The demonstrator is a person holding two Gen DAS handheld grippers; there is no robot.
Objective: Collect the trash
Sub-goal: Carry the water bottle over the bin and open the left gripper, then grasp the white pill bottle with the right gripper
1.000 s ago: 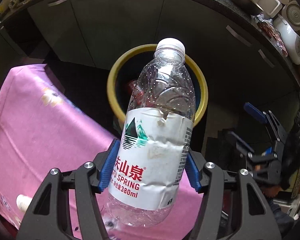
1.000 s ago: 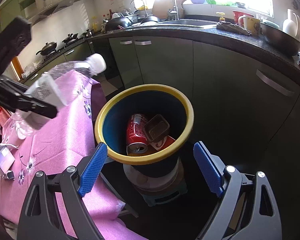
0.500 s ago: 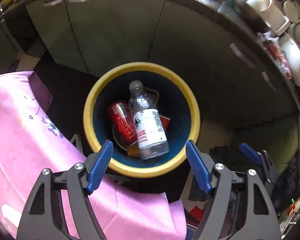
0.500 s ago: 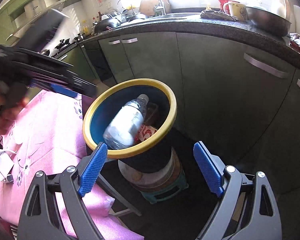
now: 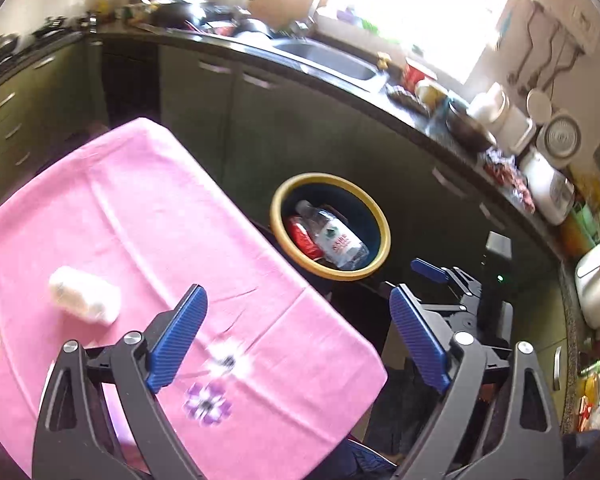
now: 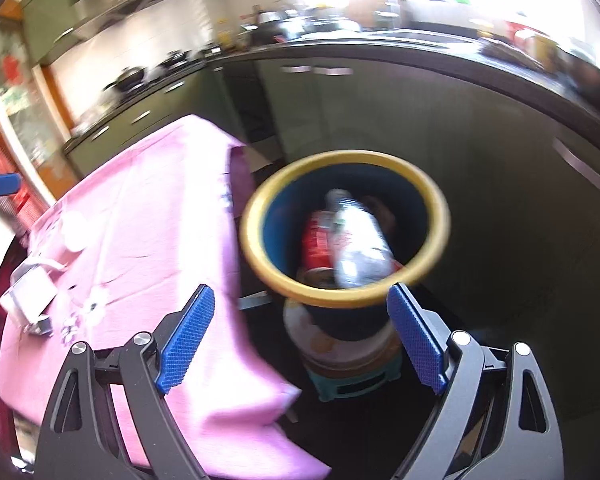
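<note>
Since a second ago, gone from the left gripper (image 5: 296,336) and dropped into the yellow-rimmed bin (image 5: 374,220): the water bottle (image 5: 336,240), now lying slantwise on a red can (image 5: 302,236) at frame centre, with the view pulled back over the pink-clothed counter (image 5: 148,216) filling the left half. Blue fingers (image 5: 176,340) just been spreading, released now, nothing between them. Right gripper (image 6: 300,344) likewise wide and bare at lower centre of its own blurred view, aimed at the same bin. Next likely piece of trash: a small pale roll or wad (image 5: 84,300) at middle left on the cloth, too smeared to name. Probably light and soft, apt to crush or roll; best pinched across its short middle, gently, fingers straddling it square.
</note>
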